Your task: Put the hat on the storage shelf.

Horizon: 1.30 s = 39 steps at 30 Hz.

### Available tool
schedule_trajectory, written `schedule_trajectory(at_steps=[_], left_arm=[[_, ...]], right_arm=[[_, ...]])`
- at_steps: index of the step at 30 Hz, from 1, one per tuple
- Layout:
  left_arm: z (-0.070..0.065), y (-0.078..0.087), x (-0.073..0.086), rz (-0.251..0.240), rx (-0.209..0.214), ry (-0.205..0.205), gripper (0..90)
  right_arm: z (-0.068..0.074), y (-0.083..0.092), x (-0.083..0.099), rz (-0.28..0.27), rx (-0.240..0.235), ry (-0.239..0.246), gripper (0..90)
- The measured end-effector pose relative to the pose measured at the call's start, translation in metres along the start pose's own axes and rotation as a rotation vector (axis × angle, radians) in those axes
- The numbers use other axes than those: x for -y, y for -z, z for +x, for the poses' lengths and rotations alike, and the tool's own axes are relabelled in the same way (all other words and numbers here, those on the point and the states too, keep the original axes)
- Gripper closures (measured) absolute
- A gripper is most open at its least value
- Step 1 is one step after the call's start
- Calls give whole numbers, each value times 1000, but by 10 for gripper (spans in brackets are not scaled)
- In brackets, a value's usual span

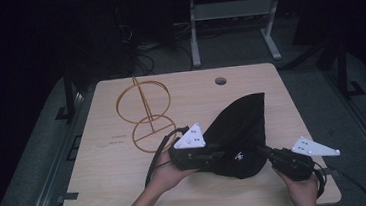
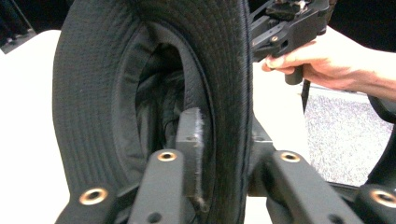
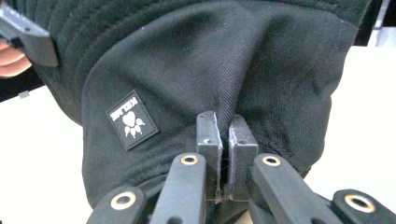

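Our left gripper [image 2: 219, 186] has its jaws clamped across the stitched brim of the black cotton-twill bucket hat [image 1: 239, 133], one jaw inside the opening, while our right gripper [image 3: 224, 154] pinches a fold of the crown beside the small square paw-print label [image 3: 132, 119]. We hold the soft, limp hat just over the near part of the pale wooden table [image 1: 108, 190], apparently mid-carry. The gold wire ring stand [image 1: 144, 116] looks the likely target, so next we would need a coordinated lift.
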<state>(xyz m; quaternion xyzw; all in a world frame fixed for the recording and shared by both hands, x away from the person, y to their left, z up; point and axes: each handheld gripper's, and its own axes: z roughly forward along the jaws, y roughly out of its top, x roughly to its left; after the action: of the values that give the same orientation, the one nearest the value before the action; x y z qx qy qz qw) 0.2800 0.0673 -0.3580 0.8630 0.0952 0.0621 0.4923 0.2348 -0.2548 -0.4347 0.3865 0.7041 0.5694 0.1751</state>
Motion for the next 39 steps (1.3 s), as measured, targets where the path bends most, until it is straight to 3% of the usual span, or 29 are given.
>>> schedule_trajectory(at_steps=[13, 24, 30, 39], left_arm=[[-8, 21, 9, 16, -50, 4, 505], [-11, 37, 31, 34, -81, 25, 465], [-10, 45, 47, 21, -103, 58, 438], [-11, 47, 68, 40, -137, 69, 414]], right_arm=[[-1, 15, -21, -24, 25, 29, 867], [-2, 20, -41, -38, 15, 26, 872], [-3, 22, -54, -41, 18, 51, 872], [-1, 22, -77, -39, 20, 88, 872]])
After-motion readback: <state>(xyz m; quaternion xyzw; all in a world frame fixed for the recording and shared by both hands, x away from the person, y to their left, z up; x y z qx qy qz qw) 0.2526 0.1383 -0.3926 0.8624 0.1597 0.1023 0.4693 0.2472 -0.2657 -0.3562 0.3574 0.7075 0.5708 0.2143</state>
